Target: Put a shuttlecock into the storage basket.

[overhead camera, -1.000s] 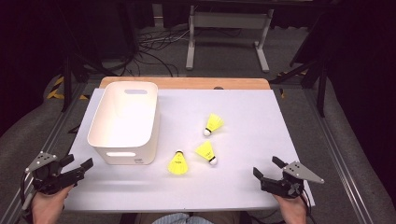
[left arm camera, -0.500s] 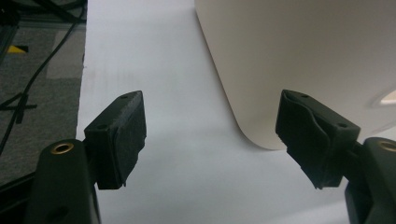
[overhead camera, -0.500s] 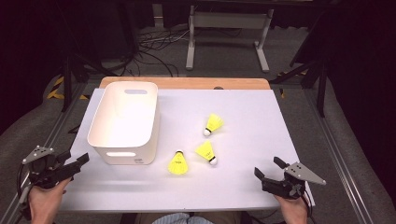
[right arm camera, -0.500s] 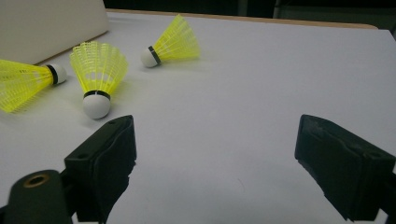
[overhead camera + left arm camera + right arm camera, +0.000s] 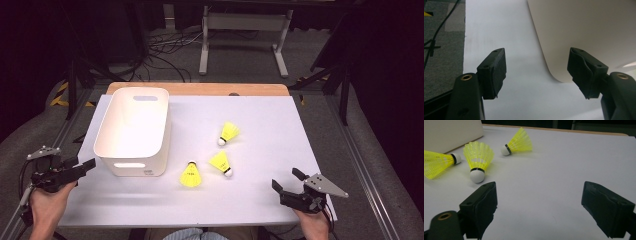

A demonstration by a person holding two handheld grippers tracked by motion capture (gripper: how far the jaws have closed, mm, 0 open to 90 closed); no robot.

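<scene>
Since a second ago my left gripper [image 5: 85, 165] has crept toward the white bin [image 5: 132, 131], jaws narrowing yet empty, while three light, crushable yellow shuttlecocks [image 5: 220, 163] lie mid-table, best pinched at the firm cork, before my right gripper [image 5: 287, 180], open and empty.

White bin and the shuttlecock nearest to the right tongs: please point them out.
White bin [image 5: 131, 150], high view, on its near outer wall.
Shuttlecock nearest to the right tongs [image 5: 478, 155], right gripper view, on its yellow skirt.
</scene>
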